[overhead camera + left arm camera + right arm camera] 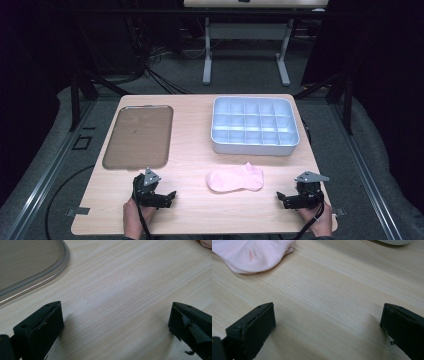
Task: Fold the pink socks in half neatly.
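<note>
Nothing looks started yet: the pink sock (pixel 235 178) lies flat on the table (pixel 190 210) near its front edge, between the left gripper (pixel 170 196) and the right gripper (pixel 281 198), both resting apart from it with jaws spread wide and empty.

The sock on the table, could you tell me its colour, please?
Pale pink sock; clearest in the high view.

Soft pink cloth sock (pixel 235 178), matt wooden table (pixel 190 165).
</note>
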A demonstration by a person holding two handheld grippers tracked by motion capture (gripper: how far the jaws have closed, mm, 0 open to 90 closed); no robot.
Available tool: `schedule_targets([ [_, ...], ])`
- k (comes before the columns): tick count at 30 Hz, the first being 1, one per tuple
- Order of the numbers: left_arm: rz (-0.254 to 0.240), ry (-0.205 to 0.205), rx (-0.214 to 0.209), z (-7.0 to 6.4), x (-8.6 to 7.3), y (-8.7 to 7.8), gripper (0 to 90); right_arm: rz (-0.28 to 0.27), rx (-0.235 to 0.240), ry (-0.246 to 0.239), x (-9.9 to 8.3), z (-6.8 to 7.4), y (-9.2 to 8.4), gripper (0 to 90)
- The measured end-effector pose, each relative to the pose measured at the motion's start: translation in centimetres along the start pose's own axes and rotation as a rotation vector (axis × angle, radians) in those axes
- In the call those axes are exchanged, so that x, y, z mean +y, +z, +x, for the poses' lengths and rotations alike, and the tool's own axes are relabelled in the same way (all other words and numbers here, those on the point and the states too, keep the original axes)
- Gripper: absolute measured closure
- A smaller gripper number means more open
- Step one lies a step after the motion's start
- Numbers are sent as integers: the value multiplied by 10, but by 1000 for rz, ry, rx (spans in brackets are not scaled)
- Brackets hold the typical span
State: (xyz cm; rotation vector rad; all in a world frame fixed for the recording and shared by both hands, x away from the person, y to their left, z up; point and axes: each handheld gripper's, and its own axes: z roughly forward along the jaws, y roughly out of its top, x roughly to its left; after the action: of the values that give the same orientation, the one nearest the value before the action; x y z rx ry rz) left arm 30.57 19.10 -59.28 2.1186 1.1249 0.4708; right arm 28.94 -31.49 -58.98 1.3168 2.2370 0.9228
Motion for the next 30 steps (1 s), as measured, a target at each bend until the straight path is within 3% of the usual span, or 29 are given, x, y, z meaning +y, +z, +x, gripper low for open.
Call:
schedule_targets([
  [20, 1, -10, -6, 0, 1, -1, 1, -9, -1, 7, 0, 0, 1, 0],
  [25, -53, -10, -58, -8, 12, -8, 5, -3, 4, -2, 2, -3, 2, 0],
  [30, -104, 47, -125, -26, 40, -14, 127, -6, 4, 4, 2, -3, 2, 0],
])
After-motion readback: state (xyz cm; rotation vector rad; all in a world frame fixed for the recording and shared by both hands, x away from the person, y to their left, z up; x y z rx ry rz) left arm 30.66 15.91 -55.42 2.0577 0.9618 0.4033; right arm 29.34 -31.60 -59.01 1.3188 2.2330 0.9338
